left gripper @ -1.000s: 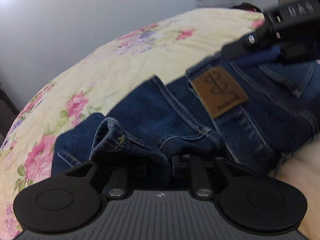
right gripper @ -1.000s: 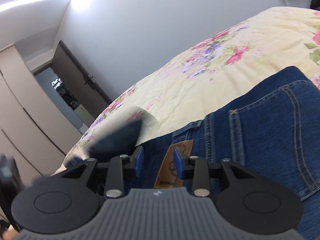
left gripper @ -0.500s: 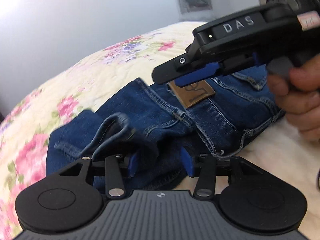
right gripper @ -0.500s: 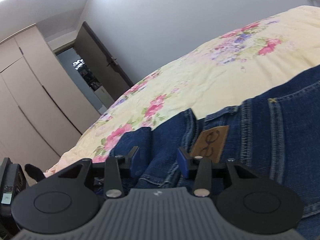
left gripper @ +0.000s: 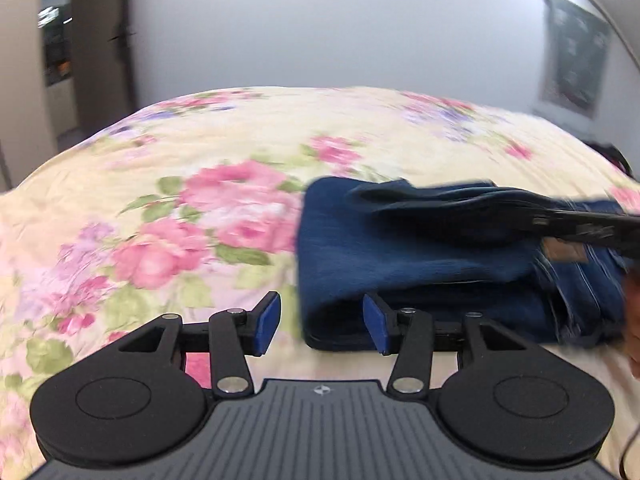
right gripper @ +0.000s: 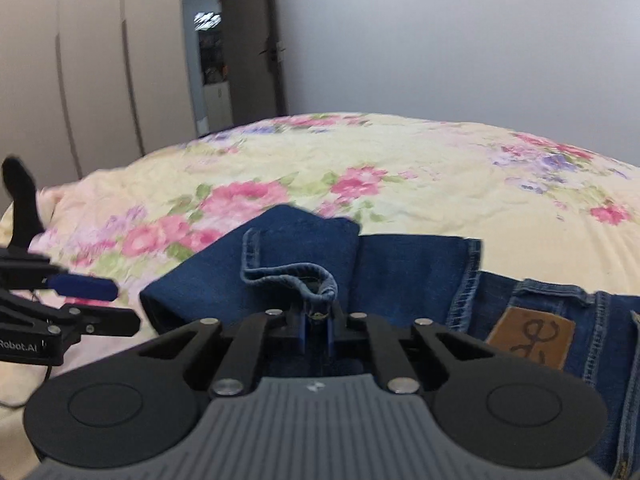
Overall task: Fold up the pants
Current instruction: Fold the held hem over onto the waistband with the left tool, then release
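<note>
Folded dark blue jeans (left gripper: 420,256) lie on the floral bedspread (left gripper: 200,184), with a brown leather patch (right gripper: 530,338) near the waistband. My left gripper (left gripper: 320,322) is open and empty at the near left corner of the folded stack. It also shows at the left edge of the right wrist view (right gripper: 86,300). My right gripper (right gripper: 316,326) is shut on a hem of the jeans (right gripper: 296,276) on top of the stack. In the left wrist view it shows as a blurred dark arm (left gripper: 560,220) over the jeans.
The bed fills both views, with bare bedspread beyond and left of the jeans. A wardrobe (right gripper: 80,80) and an open doorway (right gripper: 212,56) stand past the bed's far left. A wall hanging (left gripper: 576,52) is at the right.
My left gripper let go of the jeans, opened and pulled back to the left of the stack. My right gripper closed on the hem.
</note>
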`<state>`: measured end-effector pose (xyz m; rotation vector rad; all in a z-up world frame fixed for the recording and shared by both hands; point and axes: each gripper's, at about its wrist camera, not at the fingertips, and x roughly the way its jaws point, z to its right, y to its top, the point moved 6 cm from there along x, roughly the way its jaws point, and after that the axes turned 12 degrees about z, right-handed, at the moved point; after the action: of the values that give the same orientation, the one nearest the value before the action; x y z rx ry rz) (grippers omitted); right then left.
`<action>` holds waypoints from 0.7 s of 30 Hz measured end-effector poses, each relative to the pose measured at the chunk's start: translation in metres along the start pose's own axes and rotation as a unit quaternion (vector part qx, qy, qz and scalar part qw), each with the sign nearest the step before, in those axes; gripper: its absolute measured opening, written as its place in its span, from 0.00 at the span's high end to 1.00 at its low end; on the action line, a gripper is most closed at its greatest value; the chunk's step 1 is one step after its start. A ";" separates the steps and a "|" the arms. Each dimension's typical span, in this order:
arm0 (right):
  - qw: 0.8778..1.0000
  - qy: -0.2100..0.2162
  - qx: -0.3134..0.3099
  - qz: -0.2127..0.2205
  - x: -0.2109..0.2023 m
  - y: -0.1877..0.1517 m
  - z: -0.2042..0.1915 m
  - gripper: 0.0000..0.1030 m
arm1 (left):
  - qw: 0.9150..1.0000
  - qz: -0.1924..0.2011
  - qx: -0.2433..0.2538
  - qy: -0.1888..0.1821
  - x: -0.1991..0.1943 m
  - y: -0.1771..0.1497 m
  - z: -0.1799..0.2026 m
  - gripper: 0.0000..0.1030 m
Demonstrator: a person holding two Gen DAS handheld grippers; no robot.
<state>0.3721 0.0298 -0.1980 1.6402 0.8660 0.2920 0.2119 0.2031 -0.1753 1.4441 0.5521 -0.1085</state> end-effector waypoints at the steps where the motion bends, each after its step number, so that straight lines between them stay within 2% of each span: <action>1: 0.997 -0.015 0.080 0.001 -0.004 0.005 0.021 0.96 | 1.000 0.000 -0.024 0.007 0.003 0.003 -0.004 0.45; 2: 0.985 -0.034 0.171 -0.006 -0.008 0.003 0.046 0.92 | 0.999 -0.002 -0.046 0.014 0.005 0.005 -0.008 0.45; 3: 0.965 -0.055 0.257 -0.016 -0.013 -0.004 0.069 0.87 | 0.998 -0.007 -0.067 0.021 0.006 0.006 -0.011 0.44; 4: 0.952 -0.079 0.296 -0.028 -0.018 -0.012 0.086 0.82 | 0.996 -0.013 -0.082 0.026 0.008 0.006 -0.013 0.44; 5: 0.950 -0.100 0.292 -0.035 -0.022 -0.015 0.095 0.83 | 0.995 -0.017 -0.093 0.028 0.010 0.006 -0.013 0.44; 8: 0.969 -0.121 0.217 -0.008 -0.033 0.000 0.098 0.83 | 0.994 -0.021 -0.109 0.022 0.009 0.003 -0.012 0.44; 9: 0.973 -0.108 0.206 0.005 -0.033 0.007 0.095 0.83 | 0.994 -0.022 -0.109 0.020 0.008 0.001 -0.012 0.42; 10: 0.978 -0.089 0.186 0.015 -0.031 0.014 0.088 0.77 | 0.994 -0.025 -0.109 0.018 0.010 -0.003 -0.011 0.41; 11: 0.984 -0.075 0.162 0.017 -0.026 0.018 0.081 0.67 | 0.993 -0.026 -0.112 0.013 0.010 -0.004 -0.011 0.41; 13: 0.991 -0.040 0.124 0.012 -0.010 0.014 0.068 0.66 | 0.993 -0.028 -0.117 0.002 0.010 -0.007 -0.013 0.40; 14: 0.992 -0.025 0.124 -0.001 -0.002 0.008 0.066 0.67 | 0.993 -0.029 -0.111 -0.003 0.013 -0.007 -0.013 0.39; 15: 0.991 -0.024 0.133 -0.026 0.006 -0.001 0.068 0.67 | 0.995 -0.029 -0.091 -0.001 0.013 -0.008 -0.011 0.39; 17: 0.986 -0.038 0.154 -0.061 0.015 -0.018 0.072 0.67 | 0.999 -0.031 -0.020 0.006 0.014 -0.010 -0.002 0.36; 19: 0.987 -0.035 0.143 -0.066 0.015 -0.019 0.071 0.67 | 0.998 -0.038 0.040 0.002 0.018 -0.015 0.009 0.36; 21: 0.986 -0.034 0.144 -0.074 0.018 -0.017 0.072 0.67 | 0.997 -0.041 0.068 -0.010 0.025 -0.019 0.018 0.36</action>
<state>0.4221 -0.0107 -0.2378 1.8276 1.0073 0.0052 0.2315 0.1893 -0.2029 1.5505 0.5972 -0.2290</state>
